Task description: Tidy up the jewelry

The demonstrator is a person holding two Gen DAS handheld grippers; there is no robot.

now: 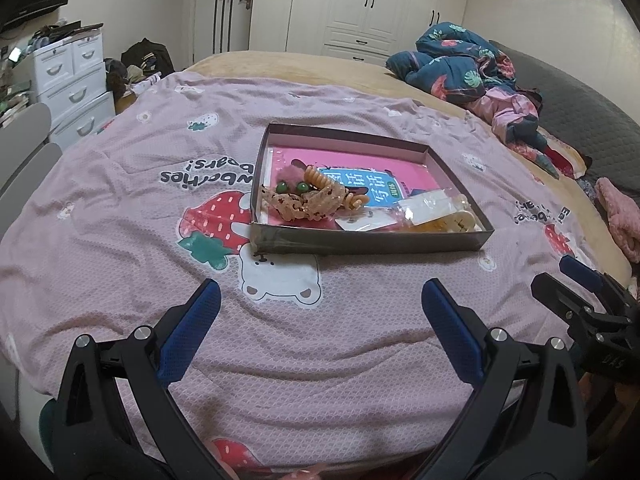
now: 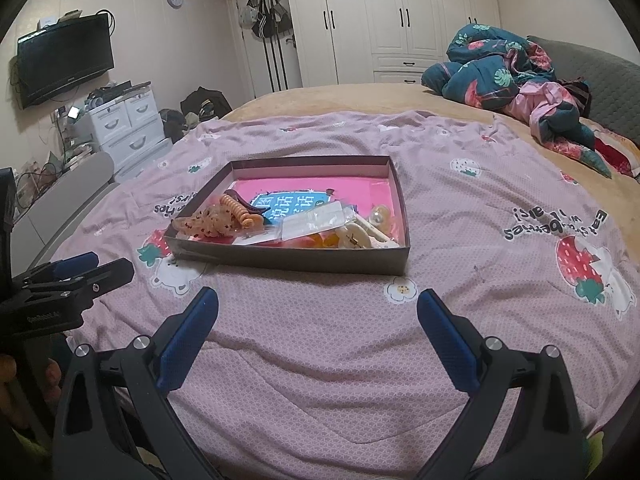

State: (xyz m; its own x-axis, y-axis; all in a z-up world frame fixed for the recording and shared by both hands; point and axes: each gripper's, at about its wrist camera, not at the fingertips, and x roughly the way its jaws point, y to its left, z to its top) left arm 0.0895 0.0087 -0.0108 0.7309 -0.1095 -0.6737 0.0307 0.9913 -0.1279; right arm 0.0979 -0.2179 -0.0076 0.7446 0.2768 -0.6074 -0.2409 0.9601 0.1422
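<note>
Left gripper (image 1: 320, 304) and right gripper (image 2: 318, 312) both gape wide, empty; shallow dark cardboard jewelry tray (image 1: 360, 240) lies ahead of both.

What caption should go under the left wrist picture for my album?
Open left gripper hovers over a strawberry bedspread, facing a shallow box of hair ties and jewelry.

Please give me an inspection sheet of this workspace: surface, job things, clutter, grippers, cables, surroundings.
Surface: bed with pink strawberry-print sheet, wrinkled.
Job things: shallow box holding orange spiral hair tie, patterned scrunchie, green beads, clear packets, all over a pink book.
Clutter: crumpled floral quilt at the far side.
Grippers: left gripper open, right gripper open, both short of the box, holding nothing.
Cables: wires near the TV.
Surroundings: white wardrobe, drawer unit.
</note>
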